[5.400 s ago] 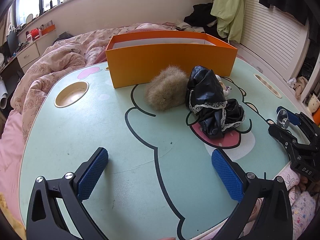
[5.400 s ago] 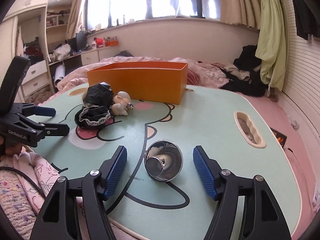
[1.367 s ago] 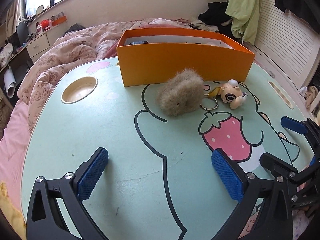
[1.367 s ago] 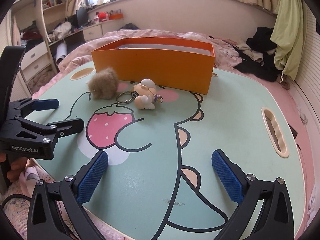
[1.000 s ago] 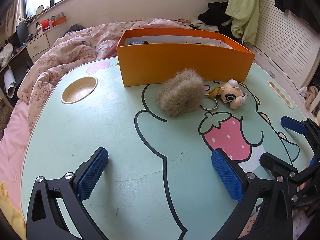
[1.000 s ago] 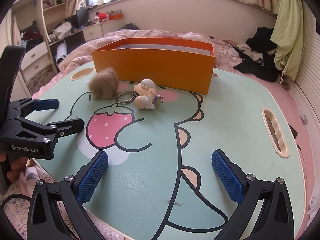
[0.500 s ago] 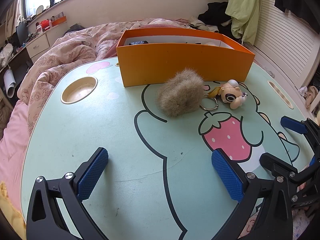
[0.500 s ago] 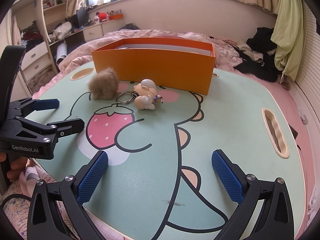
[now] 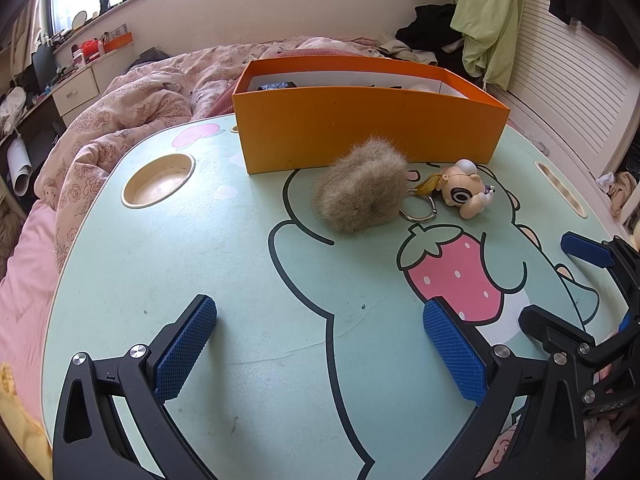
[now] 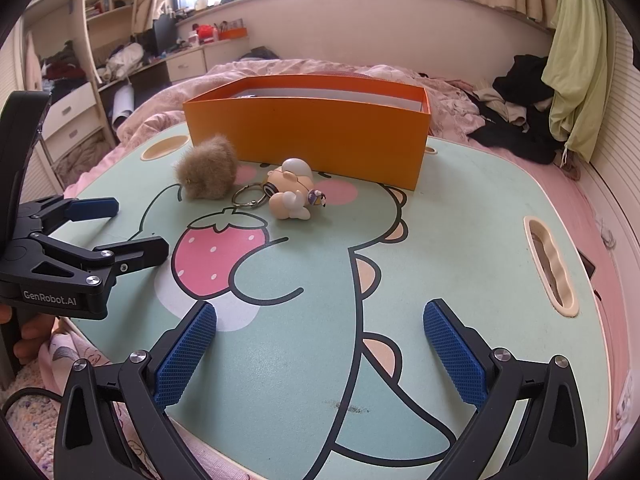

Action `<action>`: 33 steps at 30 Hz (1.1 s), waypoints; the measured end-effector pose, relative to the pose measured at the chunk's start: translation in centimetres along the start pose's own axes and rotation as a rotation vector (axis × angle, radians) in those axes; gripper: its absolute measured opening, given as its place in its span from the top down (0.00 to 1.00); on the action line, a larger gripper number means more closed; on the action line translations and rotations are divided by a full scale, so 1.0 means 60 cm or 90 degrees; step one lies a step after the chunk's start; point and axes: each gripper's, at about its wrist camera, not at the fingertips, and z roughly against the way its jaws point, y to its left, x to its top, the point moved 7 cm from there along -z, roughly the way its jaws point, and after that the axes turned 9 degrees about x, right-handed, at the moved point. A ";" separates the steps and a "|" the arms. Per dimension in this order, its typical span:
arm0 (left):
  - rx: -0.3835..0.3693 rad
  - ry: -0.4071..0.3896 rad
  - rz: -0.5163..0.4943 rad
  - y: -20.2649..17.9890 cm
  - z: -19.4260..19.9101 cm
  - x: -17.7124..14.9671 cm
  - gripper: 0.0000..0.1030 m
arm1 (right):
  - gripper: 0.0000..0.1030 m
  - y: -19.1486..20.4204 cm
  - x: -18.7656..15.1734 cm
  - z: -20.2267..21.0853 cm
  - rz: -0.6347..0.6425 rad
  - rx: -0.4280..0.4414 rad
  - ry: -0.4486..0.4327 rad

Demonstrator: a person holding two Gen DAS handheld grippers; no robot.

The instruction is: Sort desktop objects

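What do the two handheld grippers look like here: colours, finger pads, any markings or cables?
Both the left gripper and right gripper have black angular frames with silver screws and blue textured pads. The left one's body reads "GenRobot.AI" in white, and a black cable runs beneath it.

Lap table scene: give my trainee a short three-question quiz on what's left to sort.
1. True or false: the fur ball lies inside the orange box.
2. What joins the cartoon figure? A) metal key ring B) ribbon C) spoon
3. Fill in: both the left claw and right claw are ____.

Key: 1 false, it lies on the table before the box. 2 A, the key ring. 3 open, nothing between the jaws.
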 end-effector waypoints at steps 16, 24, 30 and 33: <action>0.000 0.000 0.000 0.001 0.000 -0.001 0.00 | 0.00 -0.002 0.000 0.000 -0.006 -0.010 -0.001; -0.001 0.000 0.001 0.000 0.000 -0.001 0.00 | 0.08 -0.002 0.015 0.014 -0.011 0.003 -0.026; -0.001 0.000 0.001 0.000 0.000 -0.001 0.00 | 0.08 0.000 0.081 0.006 -0.050 0.040 -0.049; -0.001 -0.001 0.001 0.000 0.000 -0.001 0.00 | 0.16 0.003 0.110 -0.023 -0.058 0.026 -0.033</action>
